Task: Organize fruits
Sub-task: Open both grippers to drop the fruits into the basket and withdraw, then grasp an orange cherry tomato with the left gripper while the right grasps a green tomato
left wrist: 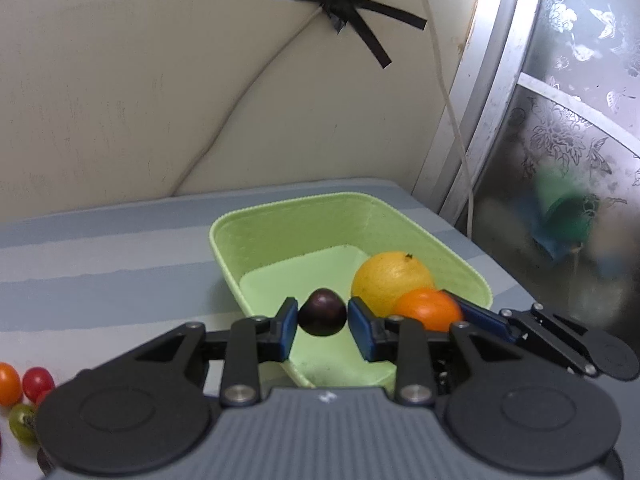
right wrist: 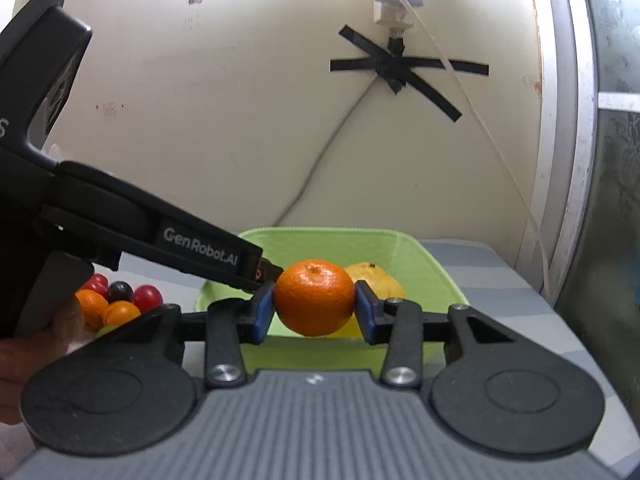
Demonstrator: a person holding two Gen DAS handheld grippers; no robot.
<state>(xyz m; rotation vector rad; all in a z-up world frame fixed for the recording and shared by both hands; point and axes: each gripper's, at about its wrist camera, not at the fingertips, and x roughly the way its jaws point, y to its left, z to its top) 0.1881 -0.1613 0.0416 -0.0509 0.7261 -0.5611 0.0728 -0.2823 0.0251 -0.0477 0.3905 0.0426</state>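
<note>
left wrist: tongs [left wrist: 323, 317] clamping dark fruit [left wrist: 322, 312]

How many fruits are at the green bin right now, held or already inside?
3. A yellow citrus lies in the bin; the left gripper holds a dark fruit over it; the right gripper holds an orange.

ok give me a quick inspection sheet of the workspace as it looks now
surface: table with blue-grey striped cover
job's things: green tub holds a yellow citrus; cherry tomatoes piled left of it
clutter: nothing seen
grippers: left gripper shut on a dark purple fruit; right gripper shut on a mandarin, both over the tub
cables: white cable and black tape on wall
surroundings: cream wall, patterned glass door
</note>
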